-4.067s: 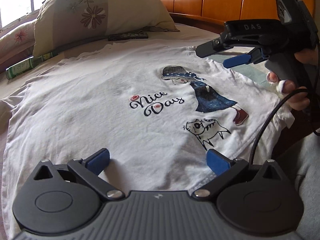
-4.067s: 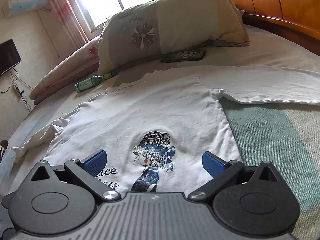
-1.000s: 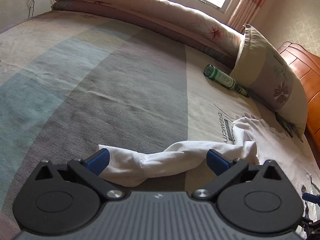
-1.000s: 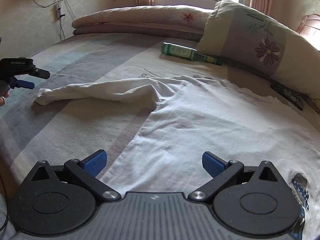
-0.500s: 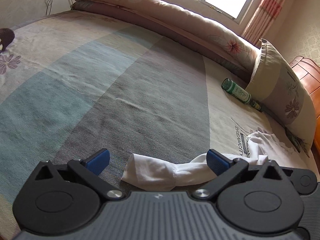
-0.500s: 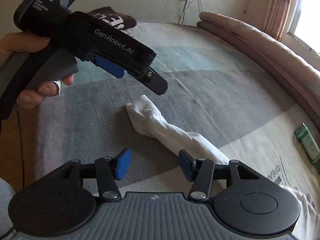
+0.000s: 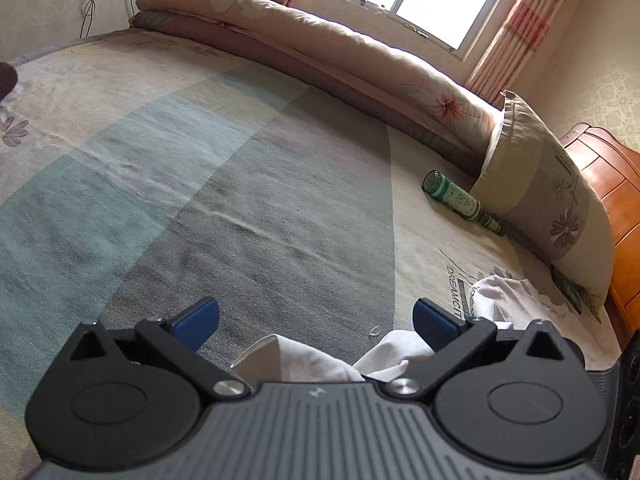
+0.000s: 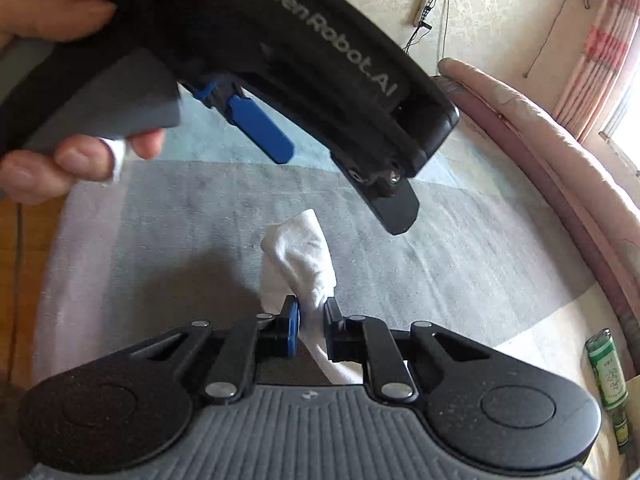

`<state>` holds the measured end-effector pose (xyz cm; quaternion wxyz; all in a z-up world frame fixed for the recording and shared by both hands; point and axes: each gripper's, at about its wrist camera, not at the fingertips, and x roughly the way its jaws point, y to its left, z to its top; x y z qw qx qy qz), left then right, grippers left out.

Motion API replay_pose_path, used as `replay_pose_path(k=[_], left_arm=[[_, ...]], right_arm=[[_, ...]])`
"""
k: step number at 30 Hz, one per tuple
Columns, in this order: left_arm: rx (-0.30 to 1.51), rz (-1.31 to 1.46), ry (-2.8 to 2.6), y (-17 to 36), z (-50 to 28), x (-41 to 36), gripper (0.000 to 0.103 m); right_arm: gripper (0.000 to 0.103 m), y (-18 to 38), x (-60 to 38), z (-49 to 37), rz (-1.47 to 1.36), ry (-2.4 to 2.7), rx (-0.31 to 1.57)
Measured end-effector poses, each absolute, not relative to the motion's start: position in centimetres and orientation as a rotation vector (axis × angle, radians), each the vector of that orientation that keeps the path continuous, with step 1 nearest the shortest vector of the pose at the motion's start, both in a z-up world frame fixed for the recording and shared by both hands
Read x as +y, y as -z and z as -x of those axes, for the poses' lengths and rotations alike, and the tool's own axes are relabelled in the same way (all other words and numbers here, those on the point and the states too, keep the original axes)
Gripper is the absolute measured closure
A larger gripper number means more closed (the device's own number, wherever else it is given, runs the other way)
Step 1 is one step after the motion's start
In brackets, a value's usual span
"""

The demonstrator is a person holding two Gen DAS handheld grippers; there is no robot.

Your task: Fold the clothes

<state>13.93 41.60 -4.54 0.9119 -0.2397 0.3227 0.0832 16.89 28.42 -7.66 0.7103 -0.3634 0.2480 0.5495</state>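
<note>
Right claw (image 8: 309, 322): pressed together on the white sleeve (image 8: 300, 256), pinching the bunched cloth just behind its cuff end.
Left claw (image 7: 316, 316): spread wide, pads well apart, nothing between them; the sleeve's cuff lies just below and behind its pads, not touching either.
Sleeve: twisted into a rope on the bed (image 7: 240, 184); its free end sticks out ahead of the right claw, and the rest runs back under that claw's body.
Shirt body (image 7: 504, 292): a white heap to the right of the left claw, near the pillow (image 7: 548, 200).
Left hand (image 8: 60, 152): wrapped round the left tool's grey handle, up and to the left of the right claw.
Green bottle (image 7: 460, 200): lying on its side far ahead of the left claw, against the pillow.
Rolled quilt (image 7: 320, 52): along the bed's far edge under the window.
</note>
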Motion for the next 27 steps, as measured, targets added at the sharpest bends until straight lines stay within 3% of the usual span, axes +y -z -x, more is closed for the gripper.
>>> replay_pose_path(k=[9, 12, 27], left_arm=[[0.687, 0.482, -0.172, 4.7, -14.5, 41.0, 0.001], [0.688, 0.474, -0.155, 4.6, -14.8, 40.5, 0.001], [0.736, 0.392, -0.014, 4.7, -18.2, 33.9, 0.001]], right_arm=[[0.076, 5.7, 23.4, -14.4, 0.751, -1.315, 0.735], [0.061, 4.7, 21.4, -14.7, 0.708, -1.282, 0.759], [0.045, 2.6, 2.4, -15.8, 0.388, -0.764, 0.850]])
